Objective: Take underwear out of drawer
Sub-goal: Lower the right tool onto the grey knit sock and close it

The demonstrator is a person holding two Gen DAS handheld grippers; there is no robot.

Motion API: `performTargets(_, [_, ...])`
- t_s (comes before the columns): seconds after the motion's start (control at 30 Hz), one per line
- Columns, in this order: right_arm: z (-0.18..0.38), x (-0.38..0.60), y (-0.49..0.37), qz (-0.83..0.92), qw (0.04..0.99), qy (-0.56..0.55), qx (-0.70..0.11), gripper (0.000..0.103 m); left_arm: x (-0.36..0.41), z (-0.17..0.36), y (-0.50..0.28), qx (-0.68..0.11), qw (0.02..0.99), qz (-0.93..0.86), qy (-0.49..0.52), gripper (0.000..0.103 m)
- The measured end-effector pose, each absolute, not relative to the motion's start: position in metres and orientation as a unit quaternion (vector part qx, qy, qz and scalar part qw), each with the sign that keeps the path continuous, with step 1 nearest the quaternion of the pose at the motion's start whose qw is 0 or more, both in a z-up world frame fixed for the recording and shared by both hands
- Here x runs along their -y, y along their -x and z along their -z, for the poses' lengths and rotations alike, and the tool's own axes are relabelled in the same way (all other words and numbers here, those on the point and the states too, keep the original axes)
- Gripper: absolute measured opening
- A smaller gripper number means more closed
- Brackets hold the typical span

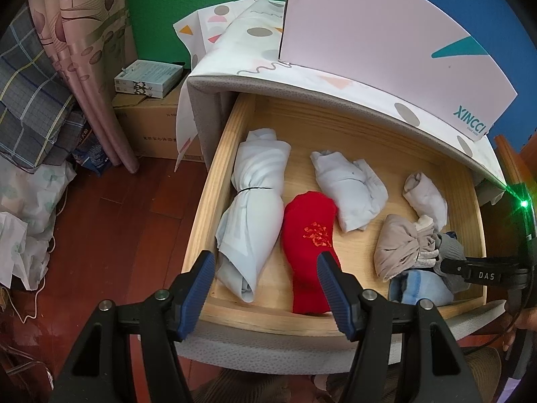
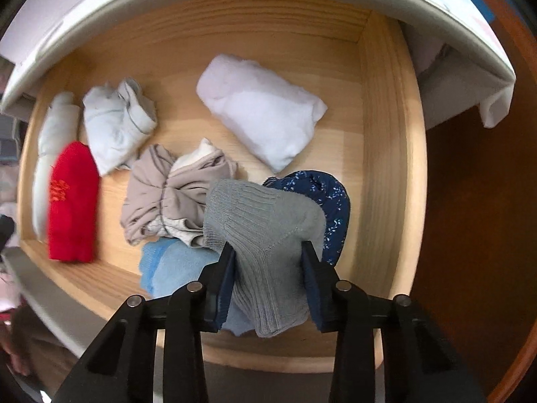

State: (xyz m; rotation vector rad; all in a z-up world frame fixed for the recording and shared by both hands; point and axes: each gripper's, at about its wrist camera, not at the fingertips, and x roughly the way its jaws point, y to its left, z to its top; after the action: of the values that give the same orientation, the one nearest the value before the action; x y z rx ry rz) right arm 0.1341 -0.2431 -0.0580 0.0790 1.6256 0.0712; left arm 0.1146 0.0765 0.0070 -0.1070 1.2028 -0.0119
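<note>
I am looking at a green wall [image 1: 201,6] standing behind the cabinet [image 1: 214,84], whose top is wearing a patterned cloth [image 1: 241,43]. A pink curtain [image 1: 84,53] is hanging down to the reddish wooden floor [image 1: 110,221]. A cardboard box [image 1: 151,127] is carrying two small boxes [image 1: 147,79] beside it.

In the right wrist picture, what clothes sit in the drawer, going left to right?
Long pale roll → red sock → pale blue bundle → beige bundle → grey sock pinched in the right tongs → navy patterned piece.
</note>
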Motion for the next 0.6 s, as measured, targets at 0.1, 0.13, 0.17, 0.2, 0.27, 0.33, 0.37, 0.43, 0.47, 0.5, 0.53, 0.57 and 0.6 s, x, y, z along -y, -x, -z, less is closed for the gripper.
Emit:
performTargets(0.1, [0.057,0.242,-0.137,-0.040,0.683,-0.053,-0.727,0.035,-0.076,-0.007,-0.115,-0.565,0.823,0.005,0.049,0.065])
performTargets(0.13, [0.057,0.242,-0.138,-0.048,0.681,-0.062,-0.728,0.034,-0.076,-0.006,-0.115,-0.565,0.823,0.006,0.049,0.065])
performTargets(0.17, [0.057,0.240,-0.138,-0.052,0.680,-0.065,-0.728,0.034,-0.076,-0.006,-0.115,-0.566,0.823,0.006,0.050,0.065])
performTargets(0.2, [0.055,0.235,-0.139,-0.057,0.680,-0.066,-0.728,0.034,-0.077,-0.006,-0.115,-0.566,0.823,0.006,0.052,0.065])
performTargets(0.27, [0.054,0.230,-0.139,-0.069,0.677,-0.070,-0.729,0.034,-0.078,-0.006,-0.115,-0.567,0.822,0.007,0.054,0.065])
performTargets(0.33, [0.049,0.225,-0.140,-0.077,0.674,-0.070,-0.732,0.034,-0.078,-0.006,-0.115,-0.567,0.822,0.007,0.053,0.065])
performTargets(0.37, [0.047,0.225,-0.141,-0.079,0.673,-0.065,-0.733,0.035,-0.077,-0.006,-0.115,-0.567,0.822,0.008,0.052,0.065])
performTargets(0.43, [0.045,0.226,-0.143,-0.074,0.674,-0.046,-0.733,0.038,-0.077,-0.006,-0.115,-0.567,0.822,0.008,0.052,0.065])
performTargets(0.47, [0.046,0.223,-0.142,-0.074,0.673,-0.043,-0.735,0.041,-0.077,-0.006,-0.115,-0.567,0.822,0.008,0.053,0.065])
performTargets(0.5, [0.045,0.224,-0.142,-0.073,0.672,-0.042,-0.736,0.042,-0.078,-0.006,-0.115,-0.567,0.822,0.008,0.054,0.065])
performTargets(0.53, [0.044,0.224,-0.142,-0.073,0.673,-0.040,-0.735,0.043,-0.078,-0.006,-0.115,-0.567,0.822,0.008,0.054,0.065])
performTargets(0.57, [0.041,0.224,-0.141,-0.077,0.672,-0.037,-0.736,0.043,-0.078,-0.006,-0.115,-0.568,0.821,0.008,0.054,0.065])
performTargets(0.6, [0.041,0.219,-0.141,-0.081,0.671,-0.035,-0.736,0.044,-0.078,-0.006,-0.115,-0.567,0.822,0.008,0.054,0.065])
